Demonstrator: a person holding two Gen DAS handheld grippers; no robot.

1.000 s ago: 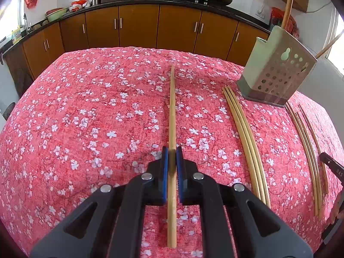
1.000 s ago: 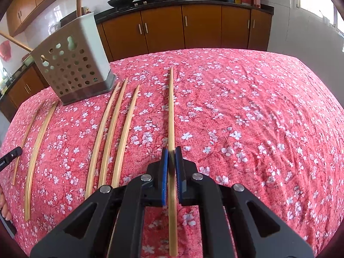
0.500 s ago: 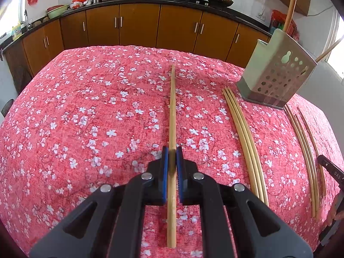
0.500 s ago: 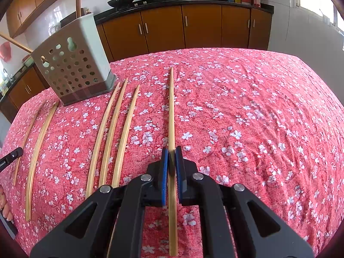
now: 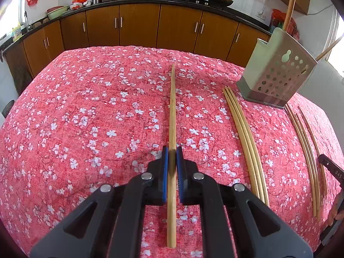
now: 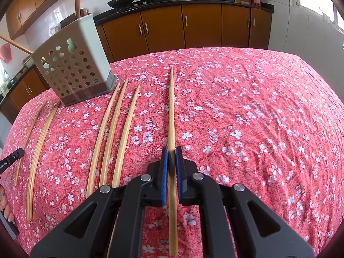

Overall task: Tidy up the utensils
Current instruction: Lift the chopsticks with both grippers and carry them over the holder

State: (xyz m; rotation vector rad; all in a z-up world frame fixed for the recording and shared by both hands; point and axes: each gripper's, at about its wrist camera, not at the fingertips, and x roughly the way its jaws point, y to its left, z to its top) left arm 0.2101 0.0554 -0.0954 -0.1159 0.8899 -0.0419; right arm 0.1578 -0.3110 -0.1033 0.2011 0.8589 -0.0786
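The left gripper (image 5: 172, 153) is clamped on a single chopstick (image 5: 172, 116), its ribbed blue pads pressed against the round, pale bamboo shaft on both sides. The right gripper (image 6: 171, 153) pinches a second chopstick (image 6: 171, 111) in the same way. Each stick runs straight out along the fingers — long axis pointing away from the camera, the far tip tapering toward the kitchen cabinets (image 5: 139, 26), the blunt near end sticking out behind the pads over the tablecloth (image 5: 86, 111).

That cloth is coarse red fabric printed with small white blossoms. On it, between the two grippers, lie loose chopsticks (image 6: 111, 133), roughly parallel to the held ones — three just left of the right gripper, more beyond. Farther back stands a boxy grey-green utensil holder (image 6: 73, 64), smooth plastic with round perforations, holding upright wooden handles.
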